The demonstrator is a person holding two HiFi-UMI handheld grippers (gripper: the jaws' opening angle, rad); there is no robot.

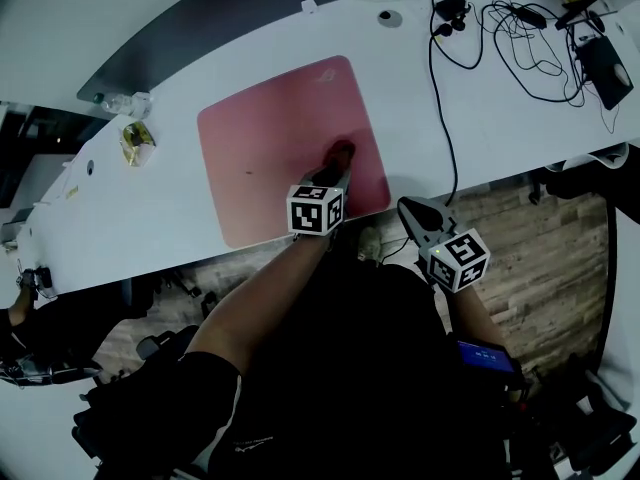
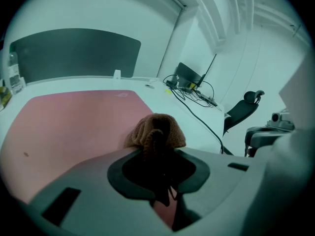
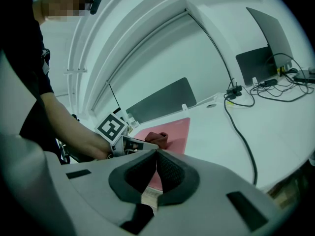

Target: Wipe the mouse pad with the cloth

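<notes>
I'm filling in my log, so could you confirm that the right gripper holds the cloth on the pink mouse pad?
No, it is the left gripper that holds the cloth on the pink mouse pad, as the left gripper view shows; the right gripper is shut on nothing.

Even, bright overhead light with a cool teal cast, heavy fisheye warping, dark vignetted corners, nothing badly blurred.

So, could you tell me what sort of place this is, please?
Most likely an office or lab workspace: a long white desk with a dark divider panel behind, cables and a pink mouse pad on it, an office chair nearby.
</notes>
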